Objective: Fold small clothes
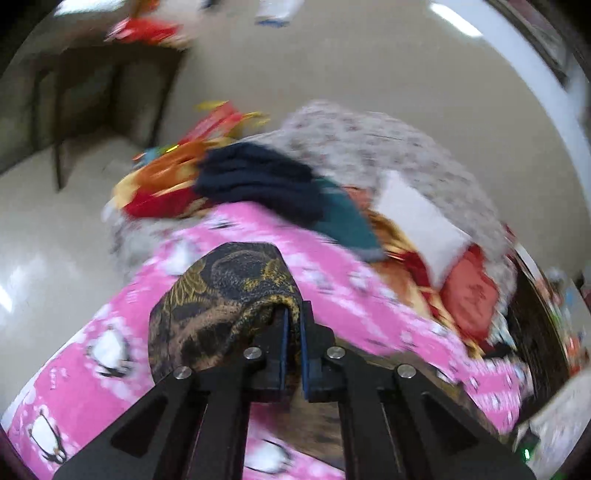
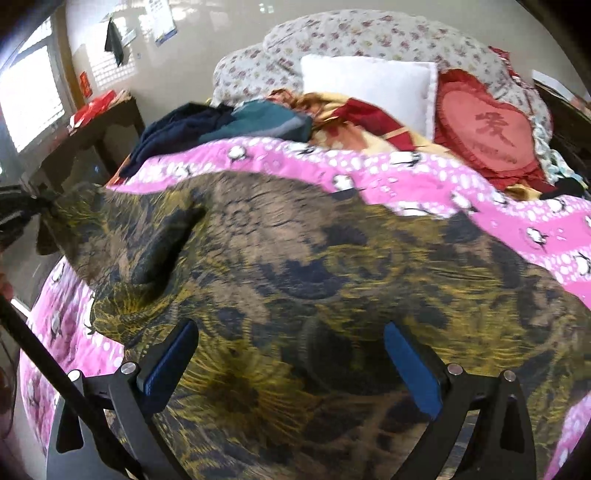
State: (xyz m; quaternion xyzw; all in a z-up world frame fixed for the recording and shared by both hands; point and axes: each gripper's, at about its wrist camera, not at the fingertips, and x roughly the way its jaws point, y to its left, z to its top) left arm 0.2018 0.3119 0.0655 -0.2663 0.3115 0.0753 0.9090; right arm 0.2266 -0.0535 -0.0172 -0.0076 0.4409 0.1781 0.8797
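Left wrist view: the left tool (image 1: 293, 325) has its blue-padded jaws pressed together on a bunched edge of the patterned garment (image 1: 225, 295), a thin, limp fabric in dark brown and black with mustard-gold swirls. The pinch probably serves to lift one corner so the cloth can be drawn over for a fold. In the right wrist view the right tool (image 2: 291, 354) hovers with jaws wide apart over the same garment, gripping nothing; the cloth spreads broadly beneath it, rumpled, on the pink penguin-print blanket (image 2: 480, 184) covering the bed. At that view's left edge the other tool holds the garment's far corner raised. Beyond lie a heap of navy and teal clothes (image 2: 236, 122), likely awaiting folding, then a square white pillow (image 2: 369, 85), a red heart-shaped cushion (image 2: 491, 129) and a puffy floral quilt (image 2: 369, 33).
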